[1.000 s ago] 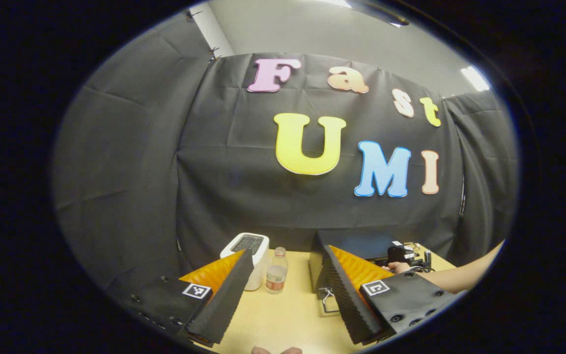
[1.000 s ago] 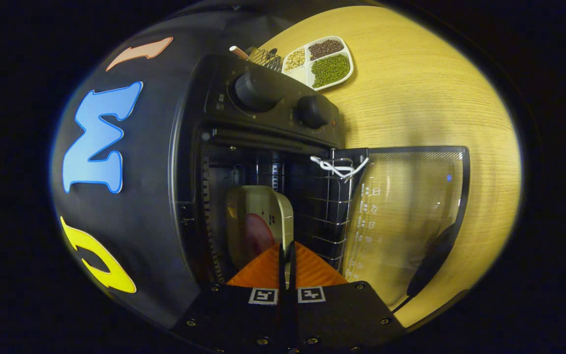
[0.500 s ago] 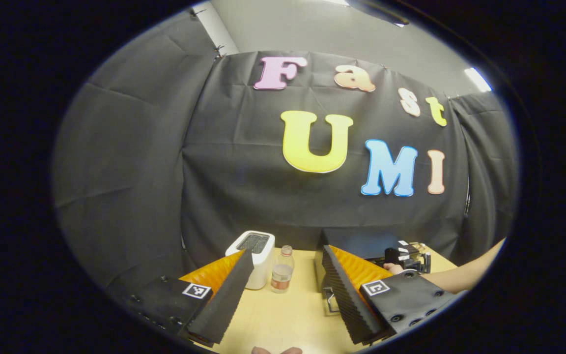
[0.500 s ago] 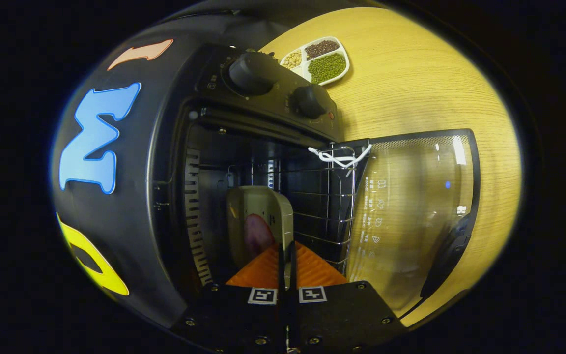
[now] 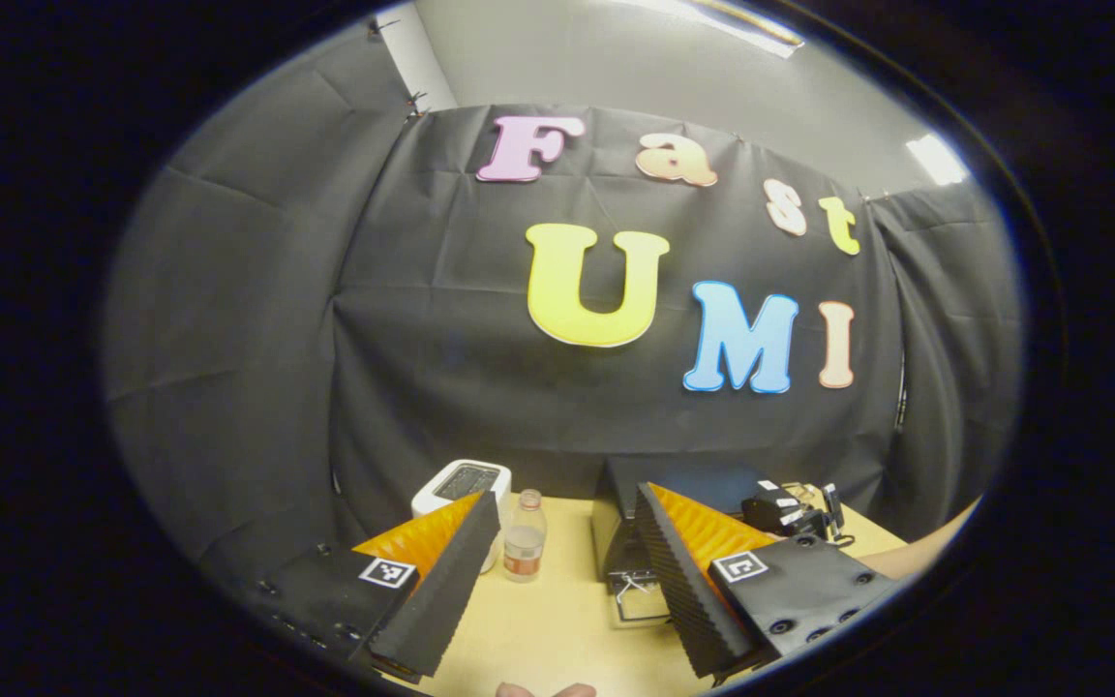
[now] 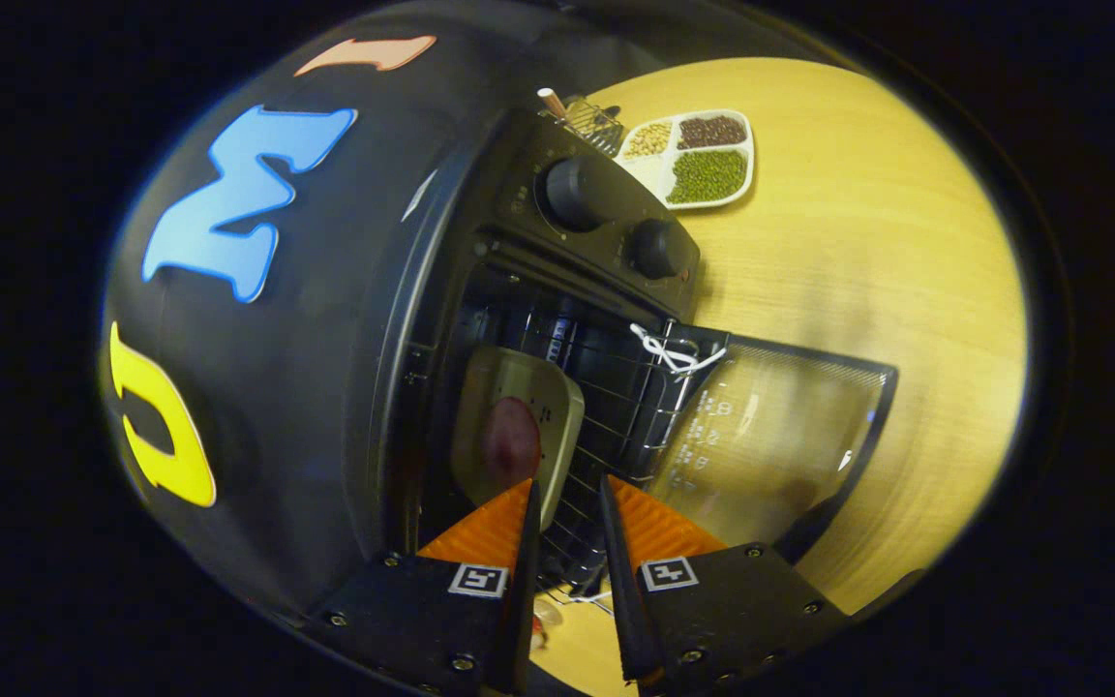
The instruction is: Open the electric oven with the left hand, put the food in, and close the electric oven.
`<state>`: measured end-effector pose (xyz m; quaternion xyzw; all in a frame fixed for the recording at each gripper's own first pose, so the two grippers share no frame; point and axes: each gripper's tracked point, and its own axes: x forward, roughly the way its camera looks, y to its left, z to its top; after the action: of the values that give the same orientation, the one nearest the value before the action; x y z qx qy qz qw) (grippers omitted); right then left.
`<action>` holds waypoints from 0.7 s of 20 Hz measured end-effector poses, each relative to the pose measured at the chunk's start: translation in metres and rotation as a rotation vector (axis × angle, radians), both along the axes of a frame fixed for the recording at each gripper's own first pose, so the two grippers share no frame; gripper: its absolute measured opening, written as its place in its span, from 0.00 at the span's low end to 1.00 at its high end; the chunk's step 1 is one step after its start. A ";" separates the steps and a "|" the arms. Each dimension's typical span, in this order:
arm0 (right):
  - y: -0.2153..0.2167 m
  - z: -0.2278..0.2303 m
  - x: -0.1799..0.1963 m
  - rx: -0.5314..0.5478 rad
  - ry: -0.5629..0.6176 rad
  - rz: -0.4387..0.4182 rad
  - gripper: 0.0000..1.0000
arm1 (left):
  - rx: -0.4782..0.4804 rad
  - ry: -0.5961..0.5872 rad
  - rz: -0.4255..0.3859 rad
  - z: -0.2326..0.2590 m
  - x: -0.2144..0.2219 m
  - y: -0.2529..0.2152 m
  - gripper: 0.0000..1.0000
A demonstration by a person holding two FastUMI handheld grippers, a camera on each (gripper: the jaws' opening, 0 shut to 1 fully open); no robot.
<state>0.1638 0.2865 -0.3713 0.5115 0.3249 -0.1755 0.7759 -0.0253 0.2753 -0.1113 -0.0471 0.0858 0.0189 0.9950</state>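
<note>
The black electric oven [image 6: 519, 203] stands with its glass door [image 6: 770, 436] swung open. A beige plate [image 6: 548, 407] with a dark red piece of food [image 6: 511, 440] lies on the wire rack [image 6: 630, 407] in the oven's cavity. My right gripper [image 6: 567, 489] is open just in front of the plate's near edge, not touching it. In the left gripper view, my left gripper [image 5: 565, 496] is open with nothing between its fingers, held back from the oven [image 5: 683, 474]. The other gripper [image 5: 775, 505] shows beside that oven.
A white toaster [image 5: 461, 481] and a small bottle [image 5: 522, 537] stand left of the oven on the wooden table [image 5: 557, 620]. A divided tray of beans [image 6: 698, 155] lies past the oven's knobs [image 6: 567, 192]. A white string [image 6: 669, 348] hangs on the rack's corner.
My right gripper has opened, let go of the plate and drawn back; the plate stays on the rack. The left gripper has shifted only a little.
</note>
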 end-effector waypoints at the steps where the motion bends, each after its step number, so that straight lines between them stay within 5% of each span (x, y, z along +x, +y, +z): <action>1: -0.005 0.004 -0.014 -0.054 -0.004 0.054 0.36 | -0.002 -0.003 -0.013 0.001 0.001 -0.007 0.96; 7: -0.062 0.062 -0.078 -0.427 -0.131 0.340 0.36 | 0.004 -0.002 -0.079 0.002 0.016 -0.060 0.92; 14: -0.133 0.189 -0.112 -0.812 -0.427 0.493 0.37 | 0.023 -0.002 -0.099 0.008 0.030 -0.135 0.92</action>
<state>0.0520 0.1530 -0.1825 0.1019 0.1757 0.0087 0.9791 0.0043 0.1401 -0.1028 -0.0316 0.0869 -0.0293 0.9953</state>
